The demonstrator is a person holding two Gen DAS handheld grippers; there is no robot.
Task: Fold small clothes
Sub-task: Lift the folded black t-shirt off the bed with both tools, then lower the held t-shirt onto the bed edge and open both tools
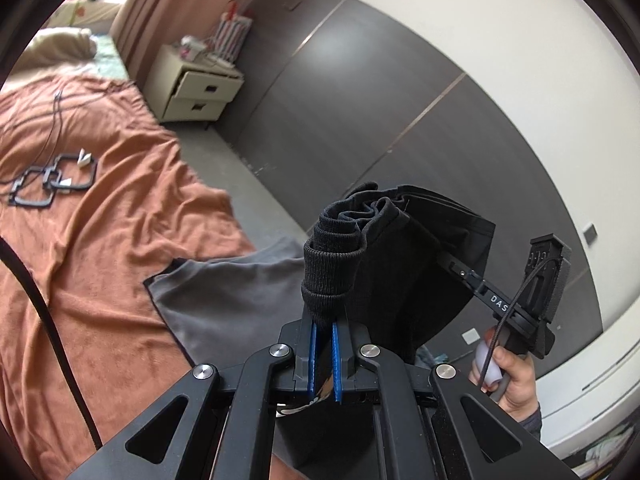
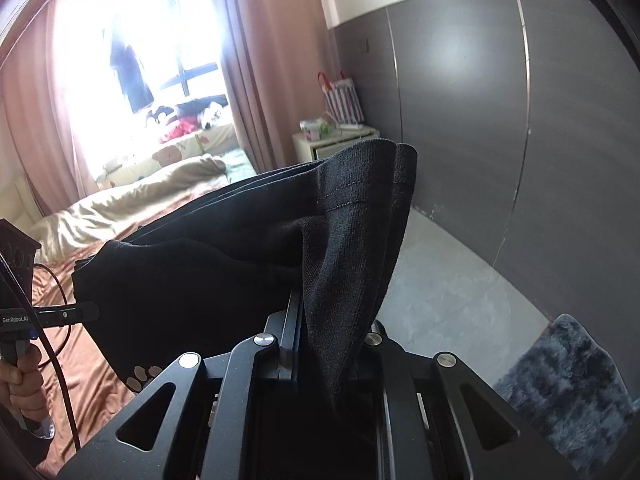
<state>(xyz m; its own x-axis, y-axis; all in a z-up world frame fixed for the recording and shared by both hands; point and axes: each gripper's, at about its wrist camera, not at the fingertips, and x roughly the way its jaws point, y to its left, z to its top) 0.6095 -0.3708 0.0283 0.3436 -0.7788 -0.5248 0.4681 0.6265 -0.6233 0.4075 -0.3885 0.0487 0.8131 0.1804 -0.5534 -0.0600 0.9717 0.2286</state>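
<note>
Hanging between both grippers: black garment [image 1: 404, 264], above bed w/ orange blanket [image 1: 100, 248]. Left gripper [image 1: 324, 320] jaws clenched on its ribbed band; right gripper [image 2: 332, 344] jaws clenched on the hem.

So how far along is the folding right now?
Done: a grey garment lies flat on the orange bedspread. In hand: the black garment, bunched in layers, is clamped at either end by left gripper and right gripper, held up. Left: laying it down and finishing the fold.
</note>
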